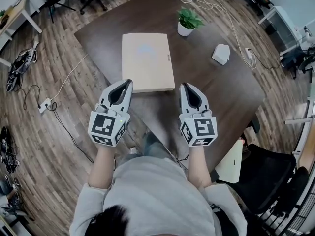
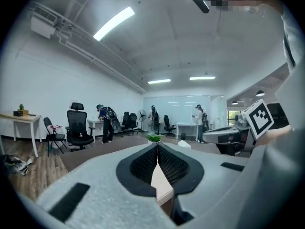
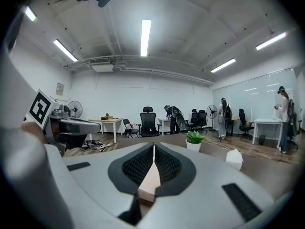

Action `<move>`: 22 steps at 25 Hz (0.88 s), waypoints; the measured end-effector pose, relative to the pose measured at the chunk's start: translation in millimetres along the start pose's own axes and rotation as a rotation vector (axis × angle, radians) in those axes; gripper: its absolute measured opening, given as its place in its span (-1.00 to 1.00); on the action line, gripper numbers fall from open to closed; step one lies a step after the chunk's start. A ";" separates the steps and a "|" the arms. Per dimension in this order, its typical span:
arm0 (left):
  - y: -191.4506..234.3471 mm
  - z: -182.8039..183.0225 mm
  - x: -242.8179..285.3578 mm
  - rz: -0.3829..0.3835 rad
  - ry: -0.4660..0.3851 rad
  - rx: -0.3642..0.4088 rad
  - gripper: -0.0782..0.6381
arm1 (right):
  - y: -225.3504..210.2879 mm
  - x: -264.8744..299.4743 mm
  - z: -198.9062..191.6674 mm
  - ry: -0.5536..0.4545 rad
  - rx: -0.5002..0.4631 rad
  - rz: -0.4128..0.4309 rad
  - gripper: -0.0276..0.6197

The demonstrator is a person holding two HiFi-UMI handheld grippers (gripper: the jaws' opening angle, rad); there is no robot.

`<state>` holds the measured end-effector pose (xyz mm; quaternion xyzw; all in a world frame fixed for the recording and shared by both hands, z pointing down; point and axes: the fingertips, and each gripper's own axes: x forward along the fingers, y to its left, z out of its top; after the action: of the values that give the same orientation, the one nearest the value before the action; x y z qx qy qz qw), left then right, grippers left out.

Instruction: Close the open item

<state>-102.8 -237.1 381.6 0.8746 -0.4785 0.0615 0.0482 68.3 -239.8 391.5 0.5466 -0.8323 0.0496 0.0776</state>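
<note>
A flat beige box (image 1: 147,61) lies in the middle of the dark brown table (image 1: 221,90), its lid down flat. My left gripper (image 1: 129,82) hovers just short of the box's near left corner, jaws pressed together with nothing between them. My right gripper (image 1: 184,86) hangs by the near right corner, also shut and empty. In the left gripper view the left gripper (image 2: 157,147) shows closed pads, with a strip of the box (image 2: 160,184) below them. The right gripper (image 3: 153,149) looks the same in the right gripper view, the box (image 3: 150,185) beneath it.
A small potted plant (image 1: 188,21) stands at the table's far side and a white folded object (image 1: 221,53) to its right. Cables and a power strip (image 1: 248,55) lie at the right edge. A black office chair (image 1: 268,176) stands at lower right. More cables (image 1: 45,103) lie on the floor to the left.
</note>
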 end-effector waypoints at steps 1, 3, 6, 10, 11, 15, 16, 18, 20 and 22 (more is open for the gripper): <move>0.1 5.1 -6.6 0.008 -0.017 -0.001 -0.76 | 2.2 -4.4 2.5 -0.006 -0.001 -0.003 -0.87; 0.3 14.6 -20.2 0.024 -0.049 -0.003 -0.76 | 7.2 -13.2 7.8 -0.020 0.000 -0.006 -0.87; -0.7 26.7 -40.1 0.042 -0.094 -0.008 -0.76 | 15.5 -26.9 16.0 -0.043 -0.004 -0.006 -0.87; -2.4 38.8 -66.3 0.061 -0.136 -0.003 -0.76 | 28.0 -45.3 26.4 -0.074 -0.008 -0.008 -0.87; -3.3 41.0 -72.8 0.063 -0.143 0.000 -0.76 | 31.3 -50.1 28.7 -0.081 -0.009 -0.008 -0.87; -9.9 50.4 -96.4 0.073 -0.176 0.011 -0.75 | 42.0 -70.4 37.1 -0.105 -0.023 -0.013 -0.87; -11.4 53.2 -101.7 0.077 -0.186 0.012 -0.75 | 44.1 -75.3 39.5 -0.112 -0.025 -0.015 -0.87; -12.7 58.4 -112.1 0.087 -0.205 0.010 -0.75 | 48.0 -84.3 44.7 -0.126 -0.026 -0.020 -0.87; -12.5 62.7 -122.5 0.102 -0.220 0.006 -0.76 | 51.9 -93.0 49.7 -0.139 -0.027 -0.025 -0.87; -13.0 66.0 -132.2 0.114 -0.235 0.005 -0.75 | 55.1 -102.0 53.8 -0.152 -0.030 -0.030 -0.87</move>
<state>-158.5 -129.7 295.7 0.8473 -0.5296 -0.0373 -0.0139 53.5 -134.8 320.0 0.5601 -0.8281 -0.0055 0.0232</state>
